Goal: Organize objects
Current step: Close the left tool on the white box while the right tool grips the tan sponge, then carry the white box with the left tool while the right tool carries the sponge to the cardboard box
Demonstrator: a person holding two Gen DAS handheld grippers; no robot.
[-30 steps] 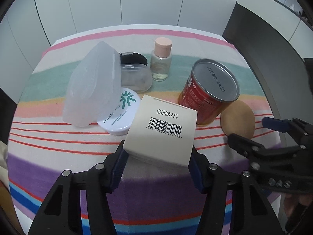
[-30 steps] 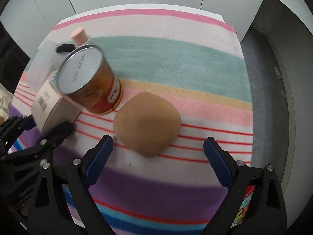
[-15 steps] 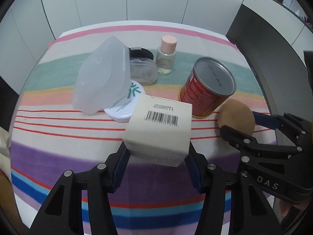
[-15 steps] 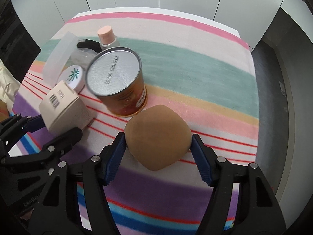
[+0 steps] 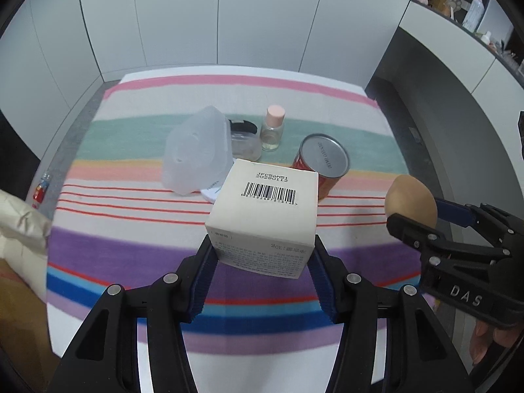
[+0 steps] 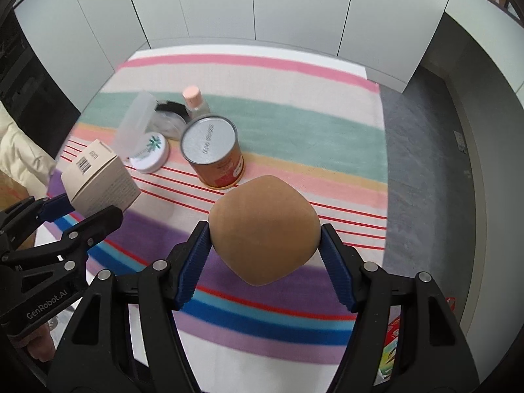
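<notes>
White cabinet doors are standing behind a table with a striped cloth [image 5: 137, 150]. In the left wrist view, the left gripper [image 5: 262, 262] is clamping a cream carton [image 5: 265, 216] above the cloth; it looks light and crushable, best held on its flat sides. In the right wrist view, the right gripper [image 6: 265, 249] is squeezing a soft brown sponge [image 6: 263, 229] at its widest part, also in the air.

White panelled cabinet doors [image 5: 262, 16] line the back wall — grey floor [image 6: 425, 163] below. A striped cloth [image 5: 229, 98] covers the table.
</notes>
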